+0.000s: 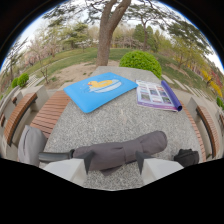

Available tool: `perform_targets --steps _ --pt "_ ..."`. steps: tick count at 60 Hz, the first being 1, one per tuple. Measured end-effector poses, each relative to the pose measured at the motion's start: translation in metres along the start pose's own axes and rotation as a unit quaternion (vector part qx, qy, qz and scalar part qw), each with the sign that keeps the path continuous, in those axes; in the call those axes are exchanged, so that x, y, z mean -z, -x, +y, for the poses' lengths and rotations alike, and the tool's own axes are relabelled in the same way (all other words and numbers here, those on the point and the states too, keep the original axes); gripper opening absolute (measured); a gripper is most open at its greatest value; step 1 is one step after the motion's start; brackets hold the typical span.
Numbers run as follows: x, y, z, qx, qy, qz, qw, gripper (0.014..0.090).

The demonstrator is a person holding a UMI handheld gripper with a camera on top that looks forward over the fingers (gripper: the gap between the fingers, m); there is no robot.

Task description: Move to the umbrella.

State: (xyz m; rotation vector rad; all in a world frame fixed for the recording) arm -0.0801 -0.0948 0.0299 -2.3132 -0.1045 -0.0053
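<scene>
Tool (112, 169) open; umbrella (120, 150) between fingers; no legible writing.

A park (outdoors): trees (107, 30), lawn, a clipped bush (141, 62); stone table (115, 125) flanked by wooden benches (47, 115).

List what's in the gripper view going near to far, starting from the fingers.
Gripper, fingers open about the folded grey umbrella → bare stretch of the stone table → blue mat with a yellow duck and, beside it, a purple-edged booklet → round green bush → tree trunk.
</scene>
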Motion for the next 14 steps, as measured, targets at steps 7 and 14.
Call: perform_targets --steps 7,14 --pt "0.0004 0.0004 0.0011 0.0 0.0 0.001 1.0 0.0835" --pt "0.001 0.0001 0.0024 -0.005 -0.002 0.005 1.0 0.0834"
